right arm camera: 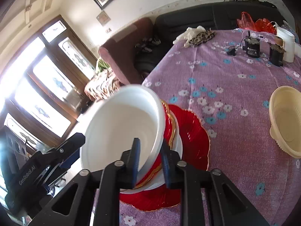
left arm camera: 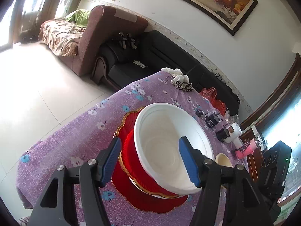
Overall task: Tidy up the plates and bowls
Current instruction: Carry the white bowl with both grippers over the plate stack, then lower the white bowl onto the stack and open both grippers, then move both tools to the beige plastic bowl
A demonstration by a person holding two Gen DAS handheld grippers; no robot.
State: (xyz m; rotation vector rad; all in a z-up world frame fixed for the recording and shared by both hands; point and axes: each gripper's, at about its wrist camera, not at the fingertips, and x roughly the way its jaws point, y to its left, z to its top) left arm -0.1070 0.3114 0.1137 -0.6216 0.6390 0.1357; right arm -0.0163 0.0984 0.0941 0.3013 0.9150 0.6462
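One smooth white bowl (left arm camera: 169, 143) — round — tops ribbed red plates (left arm camera: 150, 201).

The left gripper (left arm camera: 153, 162) has a black frame with triangular cut-outs at the bottom of the frame, round silver screws at its joints, and two blue ribbed pads (left arm camera: 189, 162). The right gripper (right arm camera: 150, 162) is built the same way. At the lower left of the right wrist view, white lettering "GenRobot.AI" stands on a black body.
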